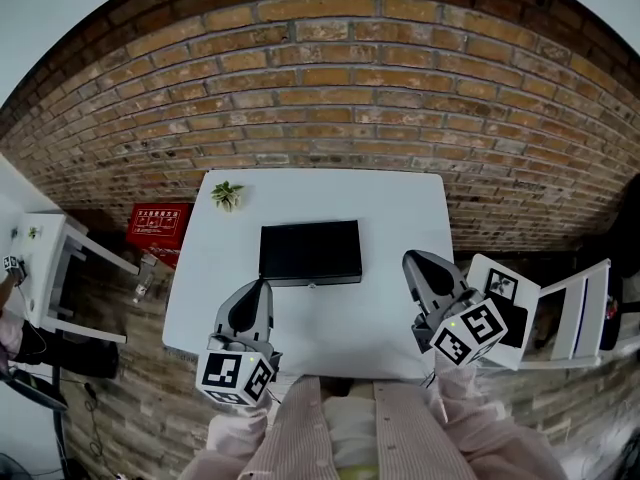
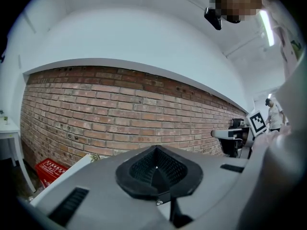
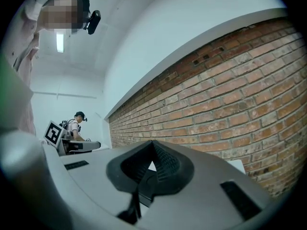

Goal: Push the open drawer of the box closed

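1. Currently, the left gripper (image 1: 258, 290) (image 2: 156, 166) has its two dark ribbed jaws pressed together, with nothing between them.
2. The right gripper (image 1: 415, 261) (image 3: 152, 164) also has its jaws together and holds nothing.
3. The flat black rectangular box (image 1: 310, 251) lies on the white rectangular table (image 1: 400, 208). It is ahead of the left gripper and a little to its right, and ahead-left of the right gripper. Neither gripper touches it.
4. The drawer's state cannot be told from above. Only a small pale tab shows at the middle of the edge nearest the grippers.
5. Both grippers point towards the red brick wall (image 1: 330, 88) beyond the table.
6. A small green potted plant (image 1: 227, 195) sits well ahead of the left gripper, at the table's far left corner.
7. A red plastic crate (image 1: 158, 224) stands on the floor, left of the left gripper, off the table.
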Demonstrator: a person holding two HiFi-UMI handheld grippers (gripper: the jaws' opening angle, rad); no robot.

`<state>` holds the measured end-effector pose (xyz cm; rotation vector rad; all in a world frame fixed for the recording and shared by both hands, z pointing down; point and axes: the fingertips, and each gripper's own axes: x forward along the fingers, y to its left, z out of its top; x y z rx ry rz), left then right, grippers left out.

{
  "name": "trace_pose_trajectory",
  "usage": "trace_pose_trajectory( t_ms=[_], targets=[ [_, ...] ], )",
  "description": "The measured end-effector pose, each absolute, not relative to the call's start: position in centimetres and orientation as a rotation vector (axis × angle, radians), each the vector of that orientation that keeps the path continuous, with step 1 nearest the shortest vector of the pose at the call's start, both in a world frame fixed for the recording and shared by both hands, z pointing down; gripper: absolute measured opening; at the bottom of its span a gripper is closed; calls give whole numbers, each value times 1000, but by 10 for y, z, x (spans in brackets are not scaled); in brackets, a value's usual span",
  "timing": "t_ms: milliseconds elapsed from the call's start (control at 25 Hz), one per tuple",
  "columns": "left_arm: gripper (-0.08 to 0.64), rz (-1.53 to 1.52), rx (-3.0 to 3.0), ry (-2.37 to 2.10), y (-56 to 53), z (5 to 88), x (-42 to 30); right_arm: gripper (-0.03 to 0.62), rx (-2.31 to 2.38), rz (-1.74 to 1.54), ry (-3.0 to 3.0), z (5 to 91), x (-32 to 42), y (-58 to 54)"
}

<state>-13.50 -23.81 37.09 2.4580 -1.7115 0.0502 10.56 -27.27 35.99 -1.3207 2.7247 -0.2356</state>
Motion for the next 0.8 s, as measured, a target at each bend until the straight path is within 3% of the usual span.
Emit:
trace_pose_trajectory(
  t_ms=[800],
  targets=[
    [-6,81,2406,-1741,-243,382,-148,3,-1333,-274,2722,366,107,-281]
  ],
)
